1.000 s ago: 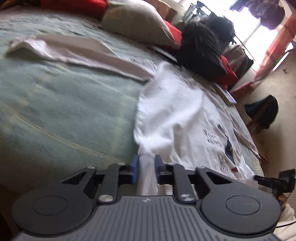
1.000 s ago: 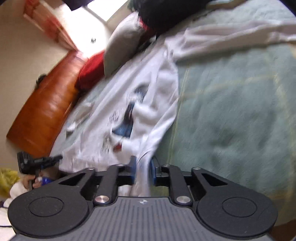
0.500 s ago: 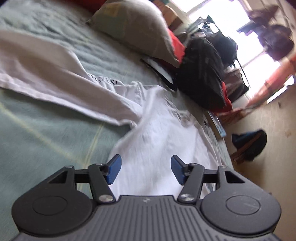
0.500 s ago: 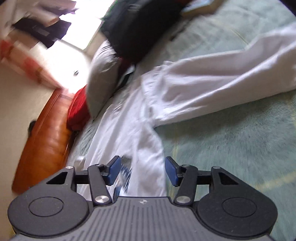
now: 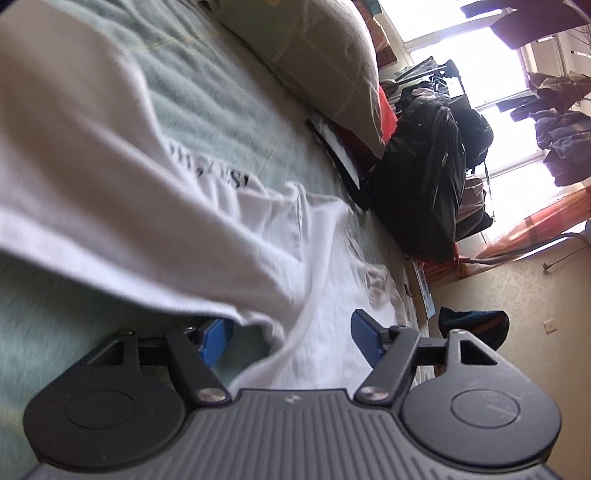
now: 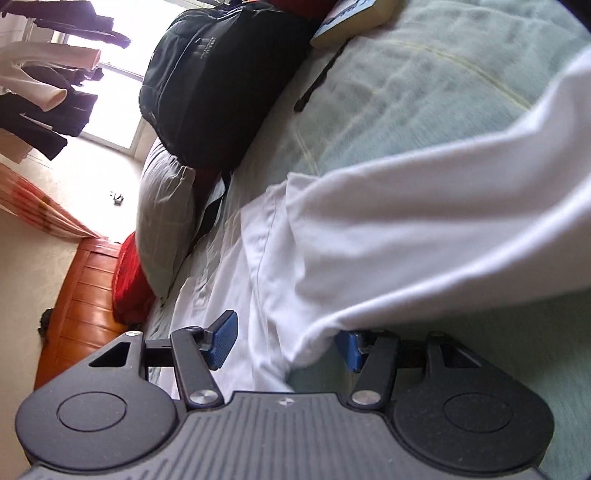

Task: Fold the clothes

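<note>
Book (image 6: 354,18) shows only in right view; dark lettering (image 5: 218,173) on shirt (image 5: 147,206) only left.

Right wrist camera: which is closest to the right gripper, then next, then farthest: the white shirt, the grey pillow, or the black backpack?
From the right gripper, whose jaws are opening:
1. White shirt, lying between its fingers.
2. Grey pillow, up and left.
3. Black backpack, beyond the pillow, near the window.

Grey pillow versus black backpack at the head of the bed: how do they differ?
The grey pillow is pale and soft, with thin yellowish lines; the black backpack is dark and bulkier.
In the left wrist view the pillow lies on red bedding; the backpack stands beside it, nearer the window.
The backpack has straps trailing onto the green bedspread; the pillow has none.
Both lie beyond the white shirt.
</note>
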The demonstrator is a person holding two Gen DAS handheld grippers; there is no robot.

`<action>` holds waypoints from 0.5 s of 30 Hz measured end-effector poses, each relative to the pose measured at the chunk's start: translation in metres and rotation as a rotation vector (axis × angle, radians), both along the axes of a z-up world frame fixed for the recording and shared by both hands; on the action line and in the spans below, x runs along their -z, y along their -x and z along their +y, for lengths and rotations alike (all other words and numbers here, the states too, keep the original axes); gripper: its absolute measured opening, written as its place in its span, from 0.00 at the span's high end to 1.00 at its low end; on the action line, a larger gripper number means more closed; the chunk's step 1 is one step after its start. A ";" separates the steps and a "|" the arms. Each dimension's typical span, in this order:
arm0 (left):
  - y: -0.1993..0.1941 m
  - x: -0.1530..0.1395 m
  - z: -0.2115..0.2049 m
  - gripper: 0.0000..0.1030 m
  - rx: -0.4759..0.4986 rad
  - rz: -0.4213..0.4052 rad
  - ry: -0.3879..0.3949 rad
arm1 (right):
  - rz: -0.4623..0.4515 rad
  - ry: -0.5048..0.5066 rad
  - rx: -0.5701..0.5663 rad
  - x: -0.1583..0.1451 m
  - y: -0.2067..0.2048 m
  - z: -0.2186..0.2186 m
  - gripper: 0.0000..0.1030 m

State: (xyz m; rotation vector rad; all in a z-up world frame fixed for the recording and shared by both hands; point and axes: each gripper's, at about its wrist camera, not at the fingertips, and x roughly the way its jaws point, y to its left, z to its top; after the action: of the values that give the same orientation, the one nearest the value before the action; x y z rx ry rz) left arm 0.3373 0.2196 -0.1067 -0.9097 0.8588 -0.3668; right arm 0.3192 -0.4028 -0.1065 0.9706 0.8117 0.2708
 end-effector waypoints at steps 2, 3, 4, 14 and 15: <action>-0.005 0.000 0.000 0.37 -0.018 -0.011 -0.010 | -0.002 0.040 0.002 -0.003 -0.005 0.003 0.39; -0.006 -0.001 0.000 0.41 -0.032 -0.019 -0.031 | -0.003 0.060 0.003 -0.004 -0.007 0.005 0.40; -0.007 -0.004 -0.002 0.59 -0.052 -0.023 -0.086 | -0.004 0.080 0.004 -0.006 -0.010 0.007 0.43; -0.011 -0.049 0.000 0.95 -0.142 -0.147 -0.354 | -0.068 0.357 0.067 -0.036 -0.020 0.008 0.92; -0.012 -0.053 0.000 0.95 -0.140 -0.158 -0.368 | -0.086 0.371 0.070 -0.042 -0.021 0.006 0.92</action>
State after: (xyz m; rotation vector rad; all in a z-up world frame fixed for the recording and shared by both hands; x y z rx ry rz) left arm 0.3491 0.2198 -0.0533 -0.5868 0.6838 -0.1487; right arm 0.3400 -0.3965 -0.0643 0.6331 0.7164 0.0946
